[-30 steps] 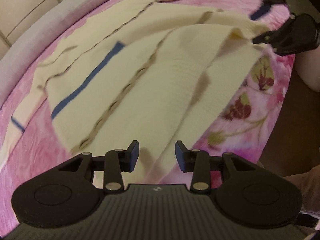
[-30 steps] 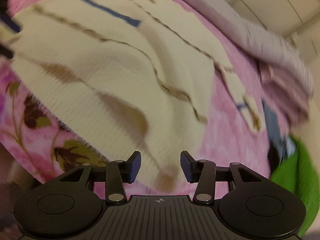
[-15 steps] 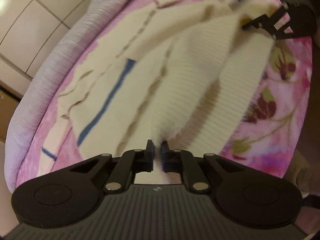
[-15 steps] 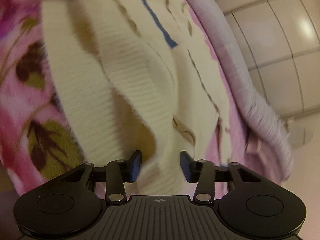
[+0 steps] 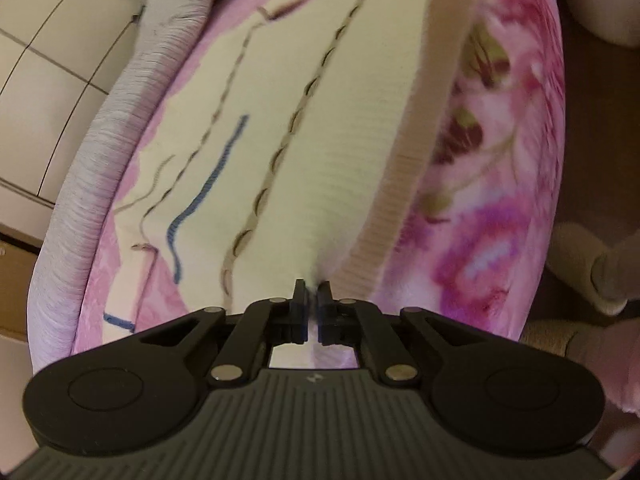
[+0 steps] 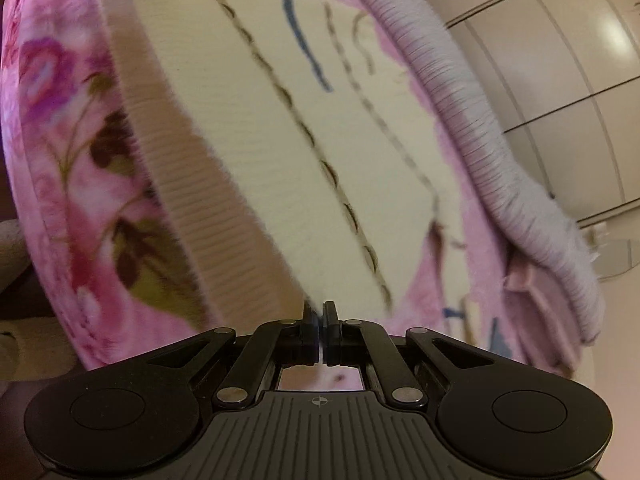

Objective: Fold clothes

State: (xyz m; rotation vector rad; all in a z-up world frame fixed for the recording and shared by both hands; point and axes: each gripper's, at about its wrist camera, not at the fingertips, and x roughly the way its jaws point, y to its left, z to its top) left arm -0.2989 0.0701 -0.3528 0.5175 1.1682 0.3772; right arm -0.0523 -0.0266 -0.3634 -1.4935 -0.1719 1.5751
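Both the left gripper (image 5: 312, 294) and right gripper (image 6: 319, 315) have jaws pinched on the ribbed hem of the cream knitted sweater (image 5: 320, 128); it lies stretched taut across the pink floral bed blanket (image 5: 492, 216); keep equal tension so the fold lands straight.

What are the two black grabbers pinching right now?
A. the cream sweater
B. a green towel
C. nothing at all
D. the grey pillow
A: the left gripper and the right gripper are each closed on the ribbed edge of the cream sweater, which is stretched between them over the pink flowered blanket.
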